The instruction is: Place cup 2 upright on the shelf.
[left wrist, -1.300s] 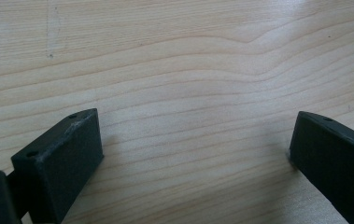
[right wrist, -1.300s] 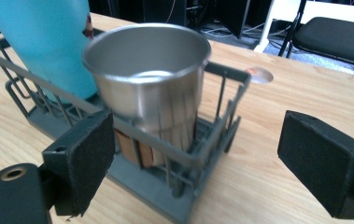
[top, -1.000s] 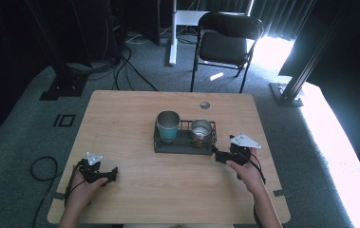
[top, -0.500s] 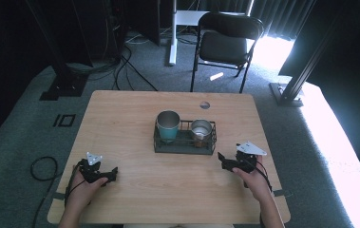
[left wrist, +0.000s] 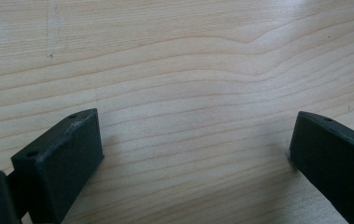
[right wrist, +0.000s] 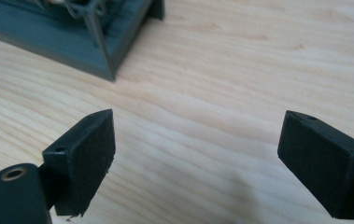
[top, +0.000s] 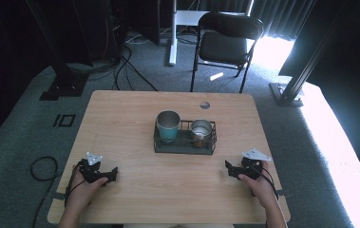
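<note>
A dark wire tray (top: 183, 148) stands at the middle of the wooden table (top: 130, 114). It holds a teal metal cup (top: 168, 126) on its left side and a smaller steel cup (top: 201, 131) on its right side. My left gripper (top: 113, 173) rests near the front left of the table, open over bare wood (left wrist: 193, 140). Near the front right rests my right gripper (top: 227, 167), open too, with nothing between its jaws (right wrist: 195, 154). The tray's corner (right wrist: 104, 56) lies just ahead of it in the right gripper view.
A black folding chair (top: 227, 42) stands beyond the table's far edge. A small round hole (top: 204, 105) sits in the tabletop near the far edge. Cables (top: 40, 166) trail on the carpet at the left.
My right gripper has drawn back from the tray toward the front right edge of the table. The left gripper has stayed where it was.
</note>
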`<state>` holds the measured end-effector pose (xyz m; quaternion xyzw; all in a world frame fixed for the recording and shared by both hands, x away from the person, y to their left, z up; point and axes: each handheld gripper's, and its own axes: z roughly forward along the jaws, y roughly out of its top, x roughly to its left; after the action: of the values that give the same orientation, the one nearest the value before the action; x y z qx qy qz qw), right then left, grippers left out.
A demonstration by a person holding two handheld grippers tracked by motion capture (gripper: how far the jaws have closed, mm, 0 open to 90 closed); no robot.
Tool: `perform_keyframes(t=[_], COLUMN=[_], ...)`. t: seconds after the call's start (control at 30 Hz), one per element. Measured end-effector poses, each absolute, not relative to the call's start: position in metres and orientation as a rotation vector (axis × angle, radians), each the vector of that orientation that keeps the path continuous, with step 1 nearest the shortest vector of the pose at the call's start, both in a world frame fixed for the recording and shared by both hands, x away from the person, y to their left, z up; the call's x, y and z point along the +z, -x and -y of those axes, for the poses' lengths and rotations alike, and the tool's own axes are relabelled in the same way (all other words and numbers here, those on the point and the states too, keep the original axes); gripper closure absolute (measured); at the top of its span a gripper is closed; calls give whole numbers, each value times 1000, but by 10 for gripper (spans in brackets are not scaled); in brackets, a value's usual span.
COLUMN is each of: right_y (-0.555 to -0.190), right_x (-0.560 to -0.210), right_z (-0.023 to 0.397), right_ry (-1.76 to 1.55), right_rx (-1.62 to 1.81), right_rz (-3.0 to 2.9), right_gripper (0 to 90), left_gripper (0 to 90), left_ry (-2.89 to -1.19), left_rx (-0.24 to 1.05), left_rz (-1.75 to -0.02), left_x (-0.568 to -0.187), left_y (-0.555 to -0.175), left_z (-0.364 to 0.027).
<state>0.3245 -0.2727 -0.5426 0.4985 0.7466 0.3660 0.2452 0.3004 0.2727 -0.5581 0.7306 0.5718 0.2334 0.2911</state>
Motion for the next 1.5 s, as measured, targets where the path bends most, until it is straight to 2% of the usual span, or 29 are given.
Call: perform_keyframes(t=[0.87, 1.5], right_y=[-296, -297], right_x=[-555, -560], right_z=[302, 298], right_ry=[-1446, -1397], right_rx=[929, 917], right_rz=[-2049, -2135], right_gripper=[110, 109], left_gripper=[35, 35], left_ry=[-1948, -1948], left_rx=[622, 622], left_rz=[-1525, -1525], left_x=[-558, -558], left_y=[-300, -300], left_z=[-273, -273])
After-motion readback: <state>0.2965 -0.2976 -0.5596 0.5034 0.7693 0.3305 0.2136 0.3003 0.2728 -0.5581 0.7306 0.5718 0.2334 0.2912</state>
